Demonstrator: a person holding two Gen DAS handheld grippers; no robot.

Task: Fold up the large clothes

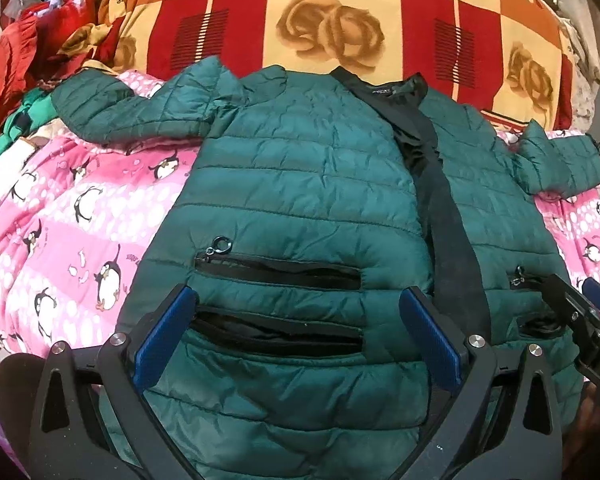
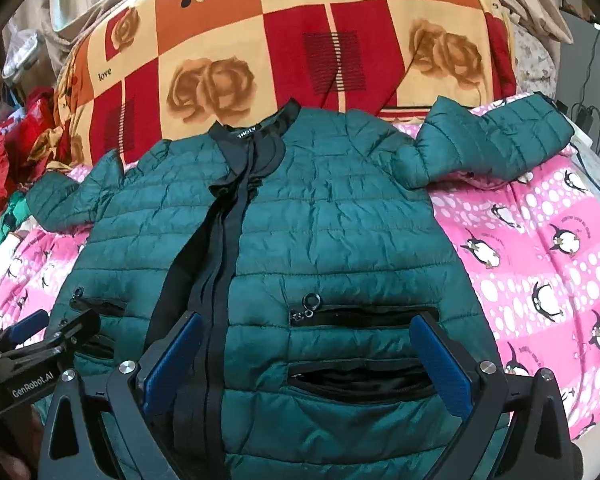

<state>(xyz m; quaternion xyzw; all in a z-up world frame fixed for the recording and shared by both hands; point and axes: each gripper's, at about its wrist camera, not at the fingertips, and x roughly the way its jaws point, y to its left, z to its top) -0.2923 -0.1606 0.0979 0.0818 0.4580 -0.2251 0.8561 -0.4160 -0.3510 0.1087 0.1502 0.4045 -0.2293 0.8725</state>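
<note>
The green quilted jacket (image 1: 300, 184) is laid flat, front side up, on the bed, over the pink penguin blanket (image 1: 60, 216), with its collar toward the checked rose blanket (image 1: 332, 20). Both sleeves are spread out to the sides and the black zipper band (image 2: 216, 240) runs down the middle. No fold is seen yet, so the task is judged to be at its very start: the sleeves must be brought in and the body folded

The left gripper (image 1: 296, 332) is held wide open above the lower part of the jacket, near the pocket zippers; nothing is gripped, and whether the fingers touch the cloth cannot be told. The right gripper (image 2: 308, 356) is also wide open over the other front panel, holding nothing
</note>
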